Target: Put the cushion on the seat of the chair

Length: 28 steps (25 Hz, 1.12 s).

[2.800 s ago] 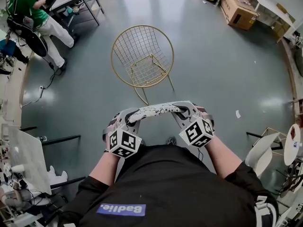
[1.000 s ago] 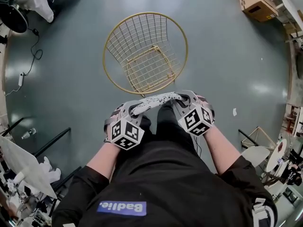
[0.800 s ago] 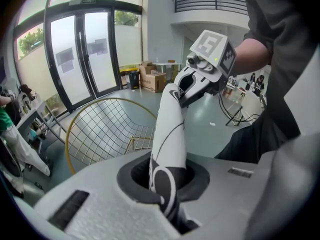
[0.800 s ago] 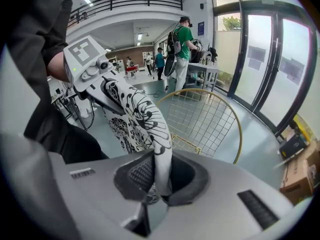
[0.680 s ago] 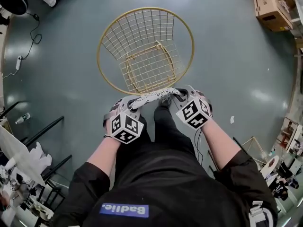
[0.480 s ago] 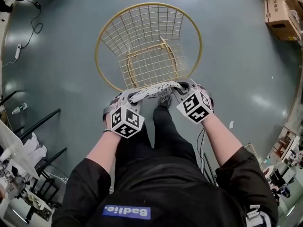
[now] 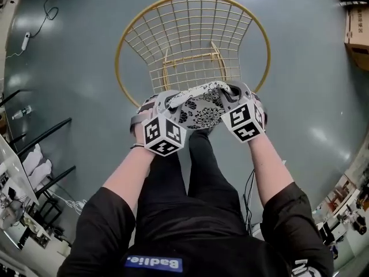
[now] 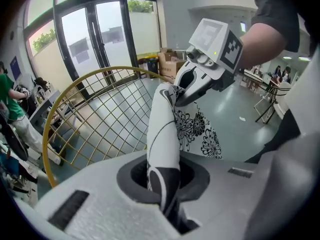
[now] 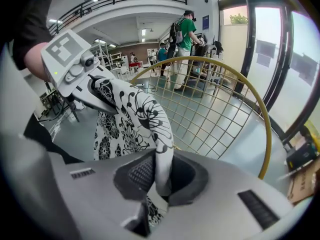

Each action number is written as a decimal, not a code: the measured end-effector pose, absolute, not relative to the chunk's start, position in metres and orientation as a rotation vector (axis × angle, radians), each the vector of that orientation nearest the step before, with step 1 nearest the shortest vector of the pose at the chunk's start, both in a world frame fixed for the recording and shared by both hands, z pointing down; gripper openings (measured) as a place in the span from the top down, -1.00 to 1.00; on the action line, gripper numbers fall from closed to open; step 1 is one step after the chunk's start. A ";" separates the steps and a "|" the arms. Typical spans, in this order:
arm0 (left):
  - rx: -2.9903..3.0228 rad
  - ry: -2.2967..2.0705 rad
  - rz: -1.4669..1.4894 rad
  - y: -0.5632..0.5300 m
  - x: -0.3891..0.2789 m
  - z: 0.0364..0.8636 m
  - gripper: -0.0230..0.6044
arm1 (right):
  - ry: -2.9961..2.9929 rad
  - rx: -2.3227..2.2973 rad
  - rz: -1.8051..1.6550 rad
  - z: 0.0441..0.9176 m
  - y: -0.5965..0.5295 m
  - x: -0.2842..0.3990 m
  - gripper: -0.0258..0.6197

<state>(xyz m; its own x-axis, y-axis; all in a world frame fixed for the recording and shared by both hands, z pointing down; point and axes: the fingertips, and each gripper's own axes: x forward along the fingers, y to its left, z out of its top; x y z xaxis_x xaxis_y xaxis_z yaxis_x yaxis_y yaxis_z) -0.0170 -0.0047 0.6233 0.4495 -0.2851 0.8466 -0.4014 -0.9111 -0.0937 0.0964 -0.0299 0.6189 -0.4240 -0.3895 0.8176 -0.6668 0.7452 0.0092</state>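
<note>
A flat white cushion with black flower print [image 7: 199, 107] hangs stretched between my two grippers, just in front of the chair. My left gripper [image 7: 163, 101] is shut on the cushion's [image 8: 162, 139] left edge, and my right gripper [image 7: 226, 93] is shut on the right edge of the cushion [image 9: 145, 119]. The gold wire chair [image 7: 190, 36] stands on the floor right beyond the cushion, its round back rim [image 8: 90, 81] and mesh seat [image 7: 187, 71] facing me. The cushion's lower half droops over the seat's front edge.
A grey floor [image 7: 75, 56] surrounds the chair. Cardboard boxes [image 7: 357, 30] sit at the far right. Black rails [image 7: 40, 137] and clutter lie at the left. Glass doors [image 8: 95, 39] stand behind the chair, and people [image 9: 182, 44] stand near desks beyond it.
Both grippers, still holding the cushion, have sunk and come forward to the chair's front edge. The cushion now shows its printed face, hanging lower between them.
</note>
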 end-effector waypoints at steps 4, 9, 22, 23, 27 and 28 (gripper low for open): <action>2.572 -0.685 1.486 -0.035 -0.025 0.643 0.84 | -2.057 0.827 0.326 0.640 -0.054 0.089 0.78; 2.576 -0.749 1.510 -0.068 -0.031 0.677 0.84 | -2.042 0.827 0.239 0.675 -0.081 0.084 0.78; 2.634 -0.874 1.522 -0.127 -0.035 0.737 0.46 | -1.960 0.886 0.097 0.740 -0.140 0.085 0.71; 2.636 -0.879 1.530 -0.130 -0.037 0.741 0.38 | -1.952 0.888 0.087 0.744 -0.142 0.086 0.66; 2.680 -0.896 1.580 -0.138 -0.038 0.747 0.06 | -1.919 0.910 0.026 0.750 -0.151 0.091 0.37; 2.688 -0.903 1.587 -0.139 -0.038 0.746 0.00 | -1.913 0.919 0.015 0.749 -0.152 0.092 0.33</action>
<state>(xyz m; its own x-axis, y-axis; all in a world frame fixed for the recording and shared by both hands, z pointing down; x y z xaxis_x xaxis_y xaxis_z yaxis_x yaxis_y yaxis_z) -0.0384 -0.1395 0.7457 0.3705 -0.5112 0.7755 -0.4057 -0.8401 -0.3600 0.0922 -0.1524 0.7487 -0.2382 -0.5888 0.7724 -0.6011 0.7141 0.3589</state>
